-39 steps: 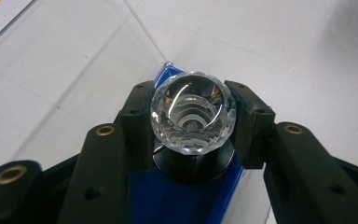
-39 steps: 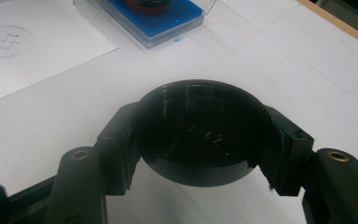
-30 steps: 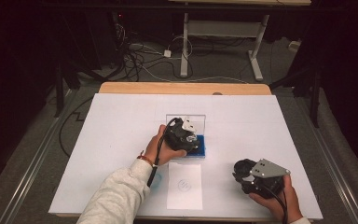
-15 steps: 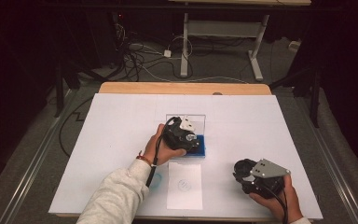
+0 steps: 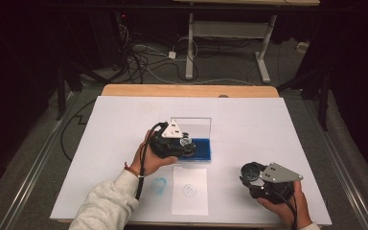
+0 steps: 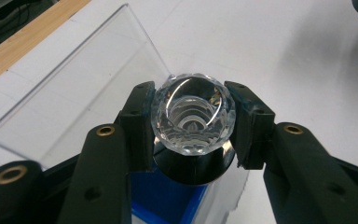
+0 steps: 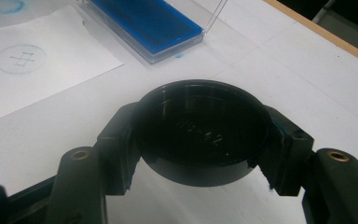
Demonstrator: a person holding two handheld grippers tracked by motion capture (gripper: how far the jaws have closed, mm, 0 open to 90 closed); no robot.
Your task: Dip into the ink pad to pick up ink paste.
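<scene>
A: Case check: clear plastic hinged case (image 5: 194, 125) holds a blue ink pad (image 5: 202, 148), lid upright.

B: Your left gripper (image 6: 193, 123) clamps the faceted clear crystal-knobbed stamp (image 6: 193, 116) just above that pad; its gripper view shows the knob facing the camera, black base toward the pad.

A: Right gripper (image 7: 200, 140)?

B: Closed on a black round cap (image 7: 200, 133), hollow side up, near the white paper sheet (image 7: 37, 65) with its stamped circle.

Blue ink pad tray (image 6: 168, 205) cut off at bottom edge, mostly behind faceted clear-knobbed black stamp (image 6: 193, 116). Mark on white paper sheet (image 5: 189, 190) too small to read.
</scene>
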